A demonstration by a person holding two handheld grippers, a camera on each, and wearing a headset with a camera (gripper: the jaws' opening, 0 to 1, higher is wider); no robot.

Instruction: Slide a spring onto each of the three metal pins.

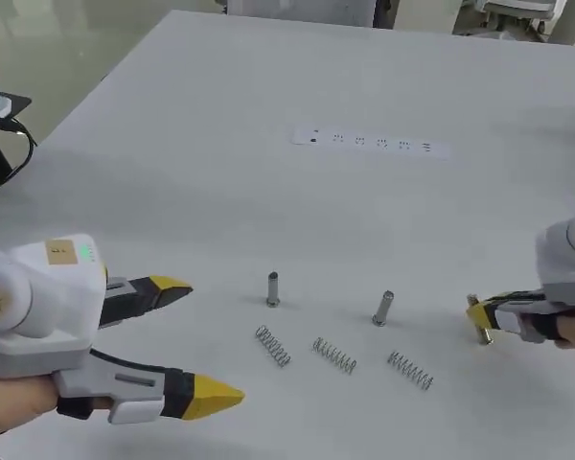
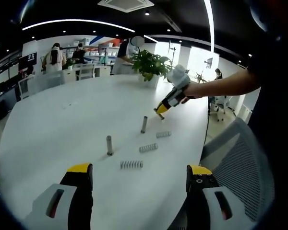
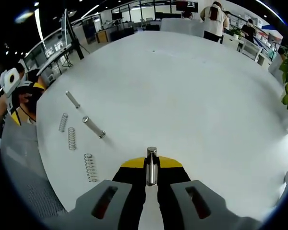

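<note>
Right gripper: fingers pinching a metal pin, at 3 o'clock of the two standing pins. Left gripper: fingers spread, empty. Three springs lie on the desk at 6 o'clock of the pins.

Risk: if released tilted, the held pin topples and rolls into the springs.

right gripper body cut by head view's right edge, pin lower half hidden between its jaws, left gripper housing cropped bottom left, power strip markings unreadable
</note>
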